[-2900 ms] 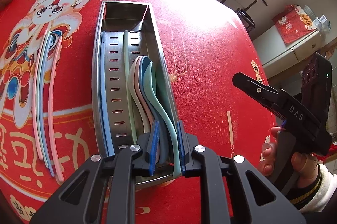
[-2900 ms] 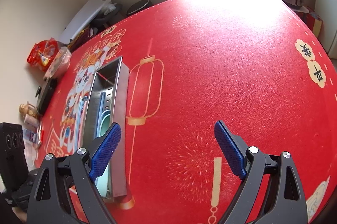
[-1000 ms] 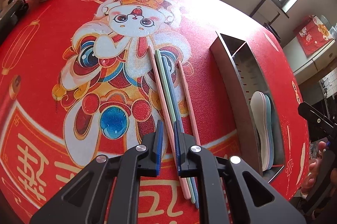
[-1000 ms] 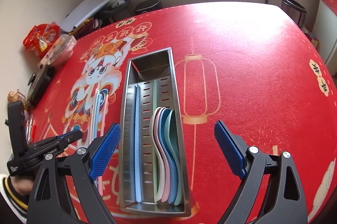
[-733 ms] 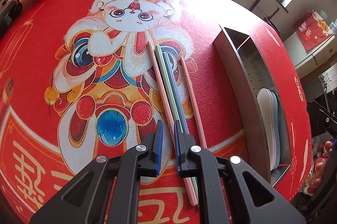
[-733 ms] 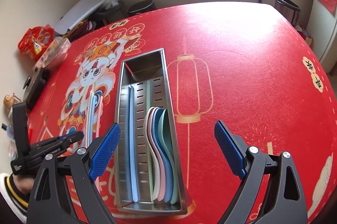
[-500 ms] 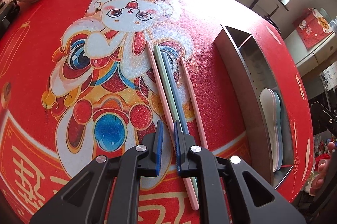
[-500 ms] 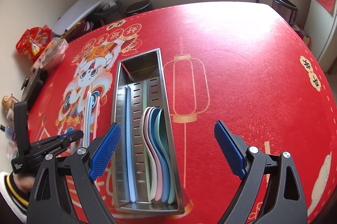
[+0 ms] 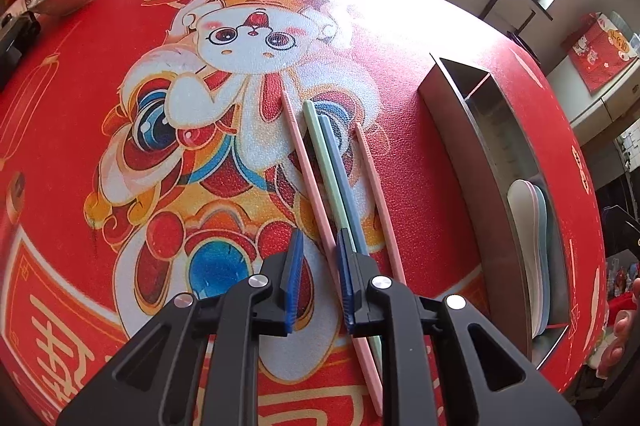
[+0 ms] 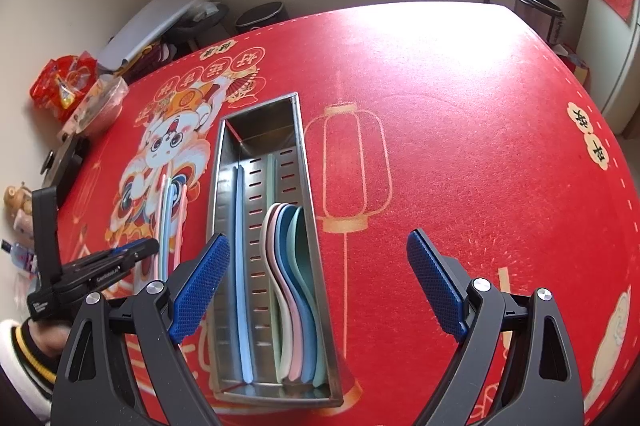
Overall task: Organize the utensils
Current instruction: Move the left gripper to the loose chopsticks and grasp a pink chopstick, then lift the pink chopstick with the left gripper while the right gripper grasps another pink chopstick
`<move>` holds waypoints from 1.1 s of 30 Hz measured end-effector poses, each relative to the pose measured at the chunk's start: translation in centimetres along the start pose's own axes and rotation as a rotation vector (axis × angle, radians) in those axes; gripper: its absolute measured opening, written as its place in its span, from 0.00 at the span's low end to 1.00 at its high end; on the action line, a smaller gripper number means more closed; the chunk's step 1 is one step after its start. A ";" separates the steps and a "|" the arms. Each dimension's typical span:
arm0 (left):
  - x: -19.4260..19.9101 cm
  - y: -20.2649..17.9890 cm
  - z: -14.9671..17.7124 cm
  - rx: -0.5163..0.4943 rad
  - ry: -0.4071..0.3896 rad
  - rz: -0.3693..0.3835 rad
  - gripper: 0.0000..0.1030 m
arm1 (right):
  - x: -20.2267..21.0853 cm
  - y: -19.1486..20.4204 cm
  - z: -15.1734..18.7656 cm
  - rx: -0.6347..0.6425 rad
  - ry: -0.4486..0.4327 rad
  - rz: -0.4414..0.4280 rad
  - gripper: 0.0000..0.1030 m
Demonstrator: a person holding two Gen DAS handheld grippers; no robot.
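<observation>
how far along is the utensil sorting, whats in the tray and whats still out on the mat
Done: the spoons are nested in the metal tray, with a blue chopstick and a green chopstick alongside. In hand: nothing yet; the left gripper is opening over the near ends of the loose chopsticks, and the right gripper hangs open. Left: those four chopsticks on the red mat.

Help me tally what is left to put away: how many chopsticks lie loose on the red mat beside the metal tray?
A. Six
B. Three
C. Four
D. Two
C: the left wrist view shows four chopsticks on the mat, two pink, one green and one blue-grey, lying to the left of the metal tray.
</observation>
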State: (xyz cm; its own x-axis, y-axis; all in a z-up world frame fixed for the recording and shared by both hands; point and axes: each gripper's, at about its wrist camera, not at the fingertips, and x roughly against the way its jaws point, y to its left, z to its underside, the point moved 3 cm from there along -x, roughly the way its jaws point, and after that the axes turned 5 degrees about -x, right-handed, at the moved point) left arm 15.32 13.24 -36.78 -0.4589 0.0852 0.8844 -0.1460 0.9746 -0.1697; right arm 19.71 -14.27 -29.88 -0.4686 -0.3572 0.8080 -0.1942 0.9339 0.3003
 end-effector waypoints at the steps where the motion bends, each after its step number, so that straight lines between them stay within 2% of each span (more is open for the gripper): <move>1: -0.1 -0.1 -0.1 -0.007 -0.001 -0.007 0.17 | 0.0 -0.1 0.0 -0.001 0.001 0.000 0.84; 15: -0.5 -1.2 -0.4 -0.047 -0.045 -0.113 0.16 | 0.3 -0.1 0.1 0.005 -0.005 0.001 0.84; 19: -0.4 -1.2 -0.1 -0.047 -0.047 -0.110 0.16 | 0.5 -0.1 0.1 0.018 -0.022 0.018 0.84; 21: -0.1 -1.2 0.4 -0.040 -0.047 -0.117 0.09 | 0.5 -0.1 0.1 0.017 -0.020 0.020 0.84; 24: 0.2 -0.5 0.7 -0.005 -0.046 -0.086 0.06 | 0.4 0.0 0.1 0.022 -0.015 0.023 0.84; 33: 2.4 1.6 3.0 0.087 -0.053 -0.049 0.05 | 0.3 1.0 0.4 0.035 -0.013 -0.003 0.84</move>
State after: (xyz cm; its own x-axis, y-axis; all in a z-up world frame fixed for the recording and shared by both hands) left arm 11.33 14.33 -36.23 -0.4945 0.0242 0.8688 -0.2441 0.9555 -0.1655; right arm 19.05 -13.42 -29.51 -0.4787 -0.3600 0.8007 -0.2252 0.9319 0.2843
